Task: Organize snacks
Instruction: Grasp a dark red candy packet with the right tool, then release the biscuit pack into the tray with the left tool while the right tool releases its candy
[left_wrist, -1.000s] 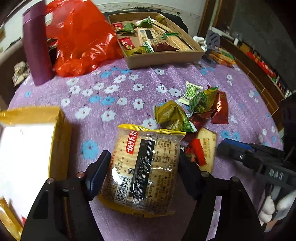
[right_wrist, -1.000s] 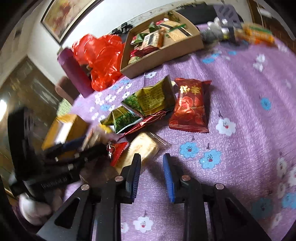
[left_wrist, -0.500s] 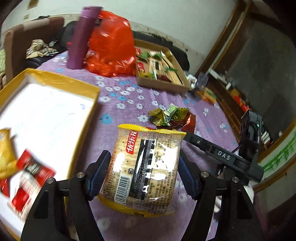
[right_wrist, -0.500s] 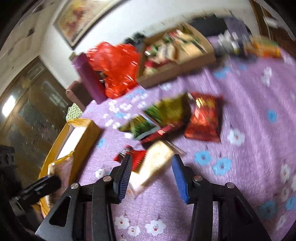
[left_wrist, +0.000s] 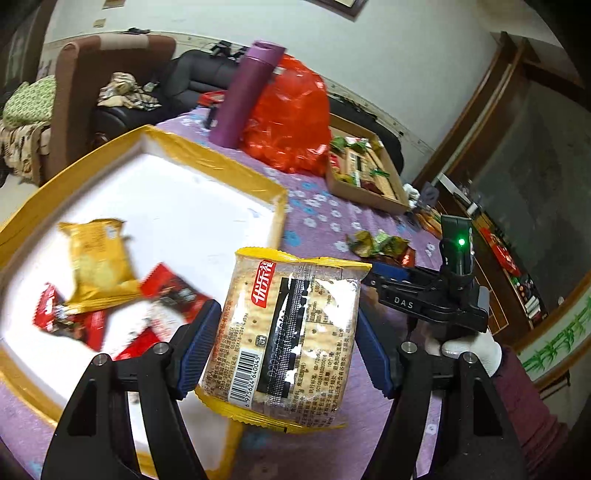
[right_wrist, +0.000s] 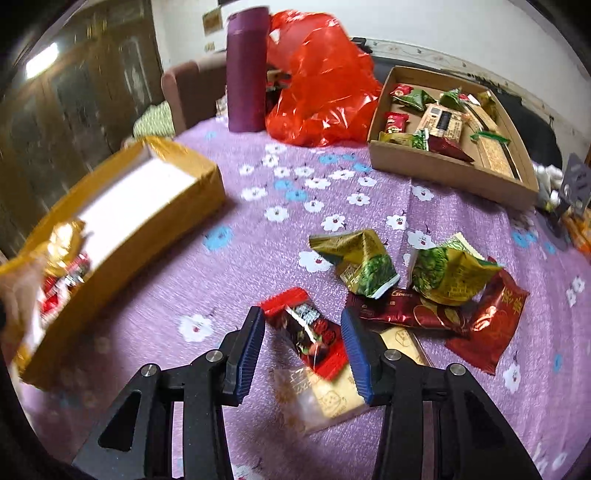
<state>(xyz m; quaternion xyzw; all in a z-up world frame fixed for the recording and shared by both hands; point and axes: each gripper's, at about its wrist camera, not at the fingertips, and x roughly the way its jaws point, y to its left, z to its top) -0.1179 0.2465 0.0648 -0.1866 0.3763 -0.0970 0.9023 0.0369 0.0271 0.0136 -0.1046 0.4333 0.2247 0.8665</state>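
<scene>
My left gripper (left_wrist: 284, 343) is shut on a clear cracker pack with yellow ends (left_wrist: 284, 332), held above the near right corner of the yellow box (left_wrist: 207, 162). That box holds a yellow packet (left_wrist: 96, 258) and red packets (left_wrist: 70, 321). My right gripper (right_wrist: 303, 354) is open, its jaws on either side of a small red snack packet (right_wrist: 310, 328) that lies over a clear cracker pack (right_wrist: 325, 398) on the purple cloth. Green packets (right_wrist: 362, 262) and dark red packets (right_wrist: 491, 317) lie just beyond it.
A cardboard tray (right_wrist: 443, 170) with several snacks stands at the back right. A purple flask (right_wrist: 245, 70) and a red plastic bag (right_wrist: 317, 85) stand at the back. The yellow box (right_wrist: 122, 221) lies left of my right gripper. Sofa and chair stand behind the table.
My left gripper has carried the cracker pack left, from the loose snack pile to above the yellow box. My right gripper has moved over the red packet and opened wider.
</scene>
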